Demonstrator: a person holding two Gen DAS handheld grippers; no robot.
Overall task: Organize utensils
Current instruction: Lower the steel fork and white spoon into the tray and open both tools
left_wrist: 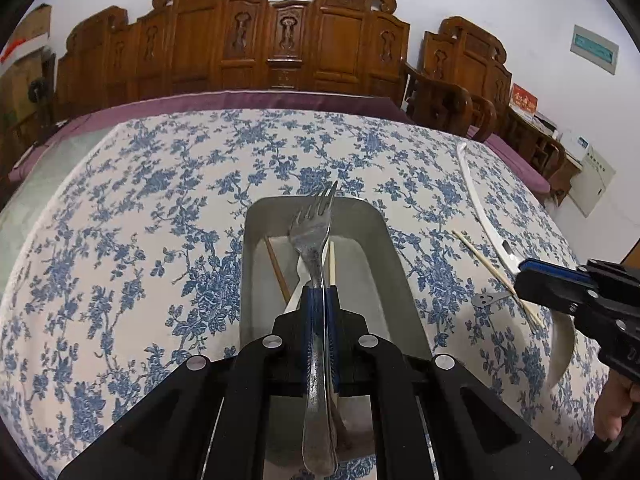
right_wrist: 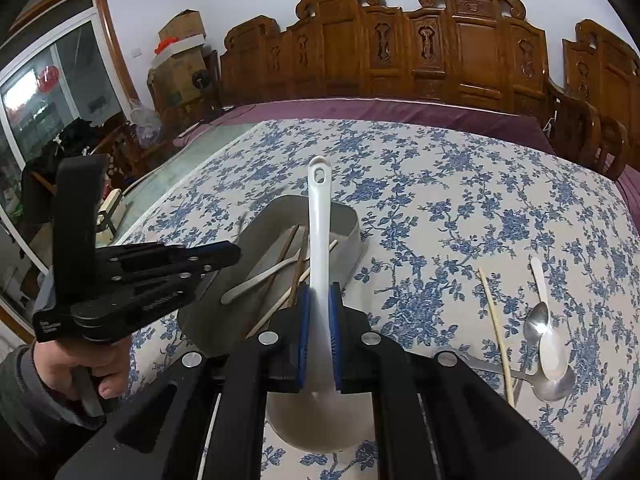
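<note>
My left gripper (left_wrist: 319,292) is shut on a metal fork (left_wrist: 310,236), whose tines point forward over a grey metal tray (left_wrist: 384,240). In the tray lie chopsticks (right_wrist: 298,268) and a white spoon (right_wrist: 256,280). My right gripper (right_wrist: 319,296) is shut on a white ladle (right_wrist: 319,208); its handle, with a hole at the tip, points forward beside the tray (right_wrist: 352,236), and its bowl hangs below the fingers. The left wrist view shows the right gripper (left_wrist: 528,270) at the right edge, with the ladle (left_wrist: 474,196). The left gripper (right_wrist: 232,254) reaches over the tray's left side.
On the blue floral cloth right of the tray lie a pale chopstick (right_wrist: 496,320), a small metal spoon (right_wrist: 536,320), a white spoon (right_wrist: 550,344) and a larger metal spoon (right_wrist: 556,386). Carved wooden chairs (right_wrist: 440,52) stand behind the table. A hand (right_wrist: 80,368) holds the left gripper.
</note>
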